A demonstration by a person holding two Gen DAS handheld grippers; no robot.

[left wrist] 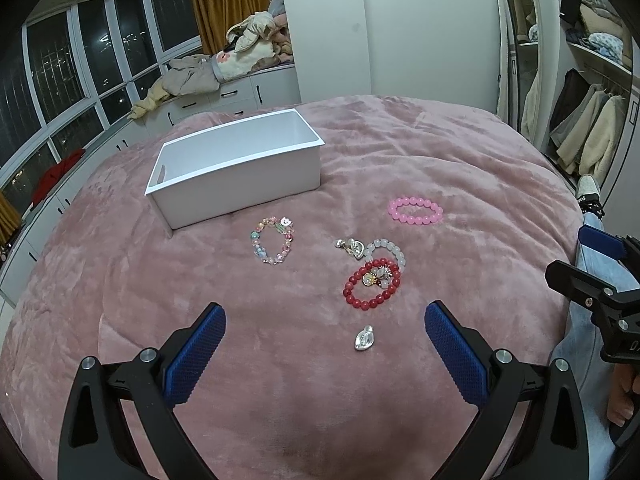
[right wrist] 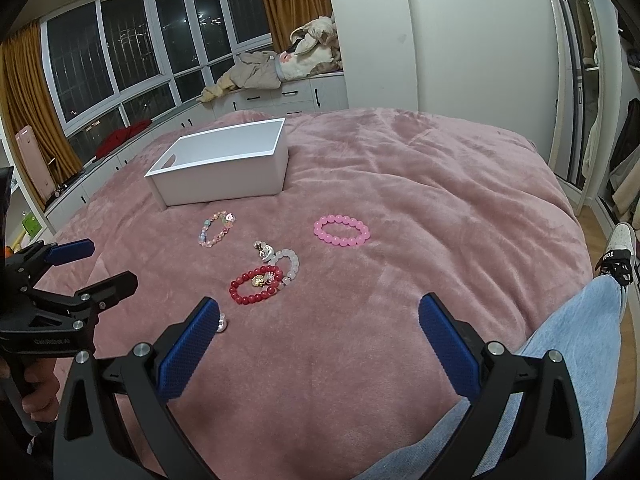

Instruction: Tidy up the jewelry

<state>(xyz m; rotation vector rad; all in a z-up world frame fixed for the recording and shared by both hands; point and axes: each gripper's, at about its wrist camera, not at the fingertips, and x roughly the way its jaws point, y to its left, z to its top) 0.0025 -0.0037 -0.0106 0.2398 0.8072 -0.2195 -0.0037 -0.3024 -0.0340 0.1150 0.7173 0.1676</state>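
Observation:
Jewelry lies on a pink blanket: a pink bead bracelet [left wrist: 415,210] [right wrist: 341,231], a pastel charm bracelet [left wrist: 273,240] [right wrist: 216,229], a red bead bracelet [left wrist: 372,286] [right wrist: 255,284] overlapping a white bead bracelet [left wrist: 394,253] [right wrist: 292,263], a silver charm cluster [left wrist: 351,247] [right wrist: 264,249] and a small silver pendant [left wrist: 364,337] [right wrist: 221,324]. An empty white box [left wrist: 240,168] [right wrist: 224,164] stands behind them. My left gripper [left wrist: 324,318] is open above the blanket, near the pendant. My right gripper [right wrist: 318,312] is open and empty, to the right of the red bracelet.
The pink blanket [left wrist: 440,152] covers the bed. The person's jeans leg [right wrist: 560,344] lies at the bed's right edge. A window bench with piled clothes [left wrist: 208,68] is behind, and a wardrobe with hanging clothes [left wrist: 588,132] stands at right.

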